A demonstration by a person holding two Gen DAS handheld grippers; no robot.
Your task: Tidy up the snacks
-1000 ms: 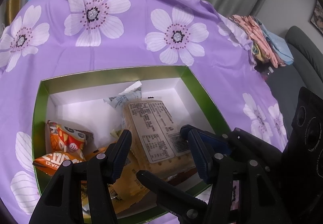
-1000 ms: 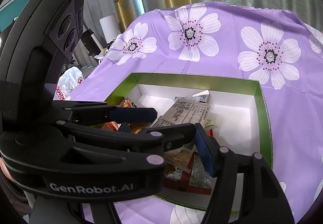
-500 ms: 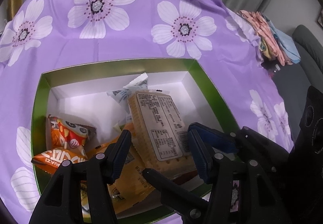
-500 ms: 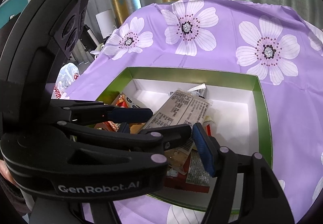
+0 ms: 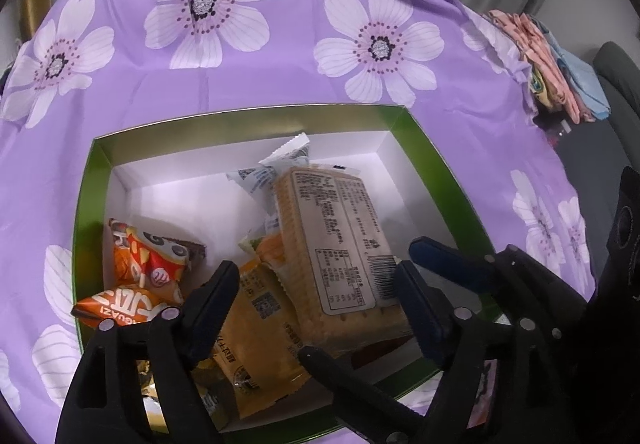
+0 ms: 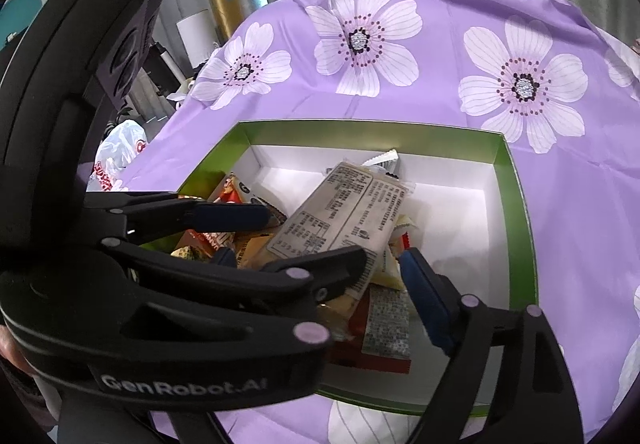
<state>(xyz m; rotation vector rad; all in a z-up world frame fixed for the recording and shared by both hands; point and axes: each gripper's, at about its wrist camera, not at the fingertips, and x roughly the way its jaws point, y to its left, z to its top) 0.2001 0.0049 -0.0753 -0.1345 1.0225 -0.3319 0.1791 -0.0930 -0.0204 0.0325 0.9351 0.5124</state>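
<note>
Purple flowered cloth [image 5: 280, 96] covers the table under a green-walled, white-floored cardboard box [image 5: 436, 172]. Clear-wrapped pack of tan crackers, label up [image 5: 336, 244], lies inside on the heap of snack packets, long axis running away from me. Left gripper [image 5: 316, 284] straddles its near end, jaws opening, pads off the wrapper: released. Right gripper [image 6: 384, 264] comes in from the right, jaws opening too, nothing pinched. Orange packets [image 5: 148, 264] sit in the box's left corner. I judge the left hand nearer; any re-grip goes across the pack's short width.
</note>
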